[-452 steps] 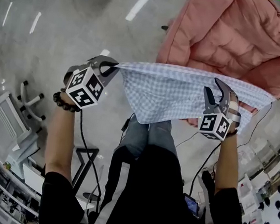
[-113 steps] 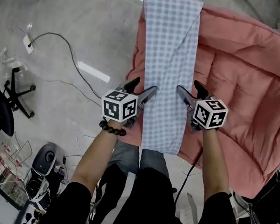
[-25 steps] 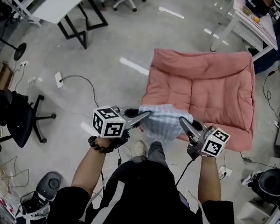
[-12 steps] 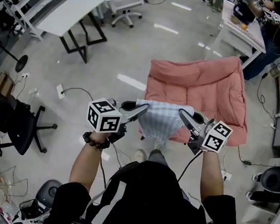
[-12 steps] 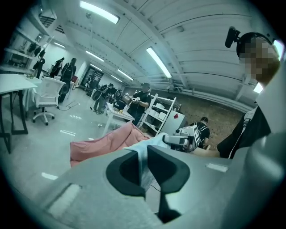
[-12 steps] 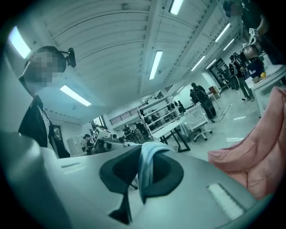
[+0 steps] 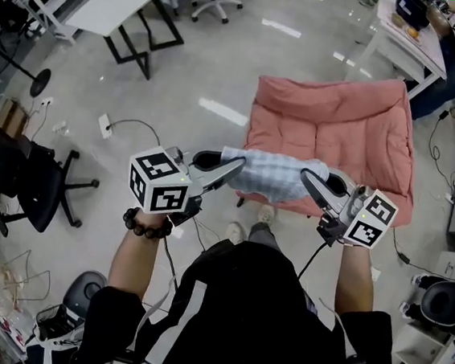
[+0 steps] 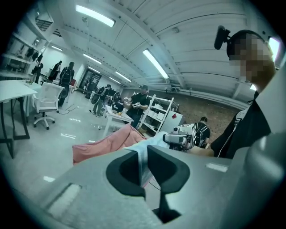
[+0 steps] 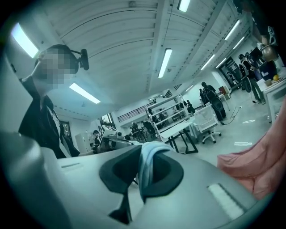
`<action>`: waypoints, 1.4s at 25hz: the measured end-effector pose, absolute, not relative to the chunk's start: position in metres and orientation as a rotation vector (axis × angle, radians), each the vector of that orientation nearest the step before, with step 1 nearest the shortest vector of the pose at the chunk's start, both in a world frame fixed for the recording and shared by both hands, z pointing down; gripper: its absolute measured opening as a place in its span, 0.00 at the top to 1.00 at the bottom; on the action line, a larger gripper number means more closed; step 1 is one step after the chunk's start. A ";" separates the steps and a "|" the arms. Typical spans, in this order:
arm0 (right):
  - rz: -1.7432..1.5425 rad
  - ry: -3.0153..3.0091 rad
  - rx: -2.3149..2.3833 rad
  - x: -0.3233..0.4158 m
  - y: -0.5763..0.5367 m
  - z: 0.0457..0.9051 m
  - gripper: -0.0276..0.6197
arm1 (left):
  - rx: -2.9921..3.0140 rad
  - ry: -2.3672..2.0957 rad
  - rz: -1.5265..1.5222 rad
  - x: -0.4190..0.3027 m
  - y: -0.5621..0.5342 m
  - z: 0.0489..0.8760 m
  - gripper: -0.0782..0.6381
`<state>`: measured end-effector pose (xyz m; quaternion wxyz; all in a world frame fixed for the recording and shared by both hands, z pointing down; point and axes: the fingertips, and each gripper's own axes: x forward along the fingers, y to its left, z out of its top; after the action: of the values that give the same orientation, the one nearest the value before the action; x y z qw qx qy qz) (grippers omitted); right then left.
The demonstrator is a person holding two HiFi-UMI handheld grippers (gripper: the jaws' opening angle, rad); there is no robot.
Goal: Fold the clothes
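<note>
**Both grippers have come up, and the cloth now runs level between them**

A second ago the checked cloth [image 7: 272,176] sagged in a loose bundle between the two grippers. Now it is drawn out into a short, nearly level band, and both grippers sit closer to the head camera than before.

The left gripper [image 7: 230,168] is clamped on the cloth's left end. In its own view the pale fabric [image 8: 142,157] is pinched in the narrow slot between the dark pads. The right gripper [image 7: 312,181] is clenched on the other end in the same way, with a fold of the cloth [image 9: 149,156] bulging up over its jaws.

The cloth hangs in the air in front of the person's chest and touches nothing else. From the head view it lies over the near edge of the pink quilt [image 7: 355,126], which is spread on the floor [image 7: 182,75]. A black office chair [image 7: 17,183] stands well off to the left.
</note>
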<state>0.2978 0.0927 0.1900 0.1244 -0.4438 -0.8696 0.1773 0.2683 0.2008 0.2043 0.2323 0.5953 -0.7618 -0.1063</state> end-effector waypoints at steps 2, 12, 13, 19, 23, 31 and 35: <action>0.504 -2.536 -1.308 0.307 0.101 0.189 0.93 | 1.641 -2.103 -0.299 0.277 0.209 0.203 0.86; 0.439 -2.554 -1.342 0.365 0.118 0.179 0.93 | 1.725 -2.028 -0.348 0.327 0.221 0.191 0.86; 0.438 -2.553 -1.335 0.369 0.118 0.183 0.93 | 1.725 -2.021 -0.349 0.330 0.220 0.196 0.86; 0.487 -2.530 -1.245 0.388 0.099 0.217 0.93 | 1.685 -2.011 -0.331 0.347 0.201 0.234 0.86; 0.496 -2.504 -1.254 0.410 0.089 0.224 0.93 | 1.688 -2.003 -0.316 0.371 0.191 0.240 0.86; 0.481 -2.441 -1.270 0.454 0.080 0.243 0.93 | 1.594 -2.019 -0.345 0.423 0.182 0.261 0.86; 0.506 -2.402 -1.261 0.459 0.074 0.253 0.93 | 1.571 -1.992 -0.343 0.433 0.178 0.269 0.86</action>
<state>0.4592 0.0742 0.2533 0.1897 -0.4485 -0.8546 0.1802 0.4330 0.1782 0.2688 0.2866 0.5879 -0.7455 -0.1282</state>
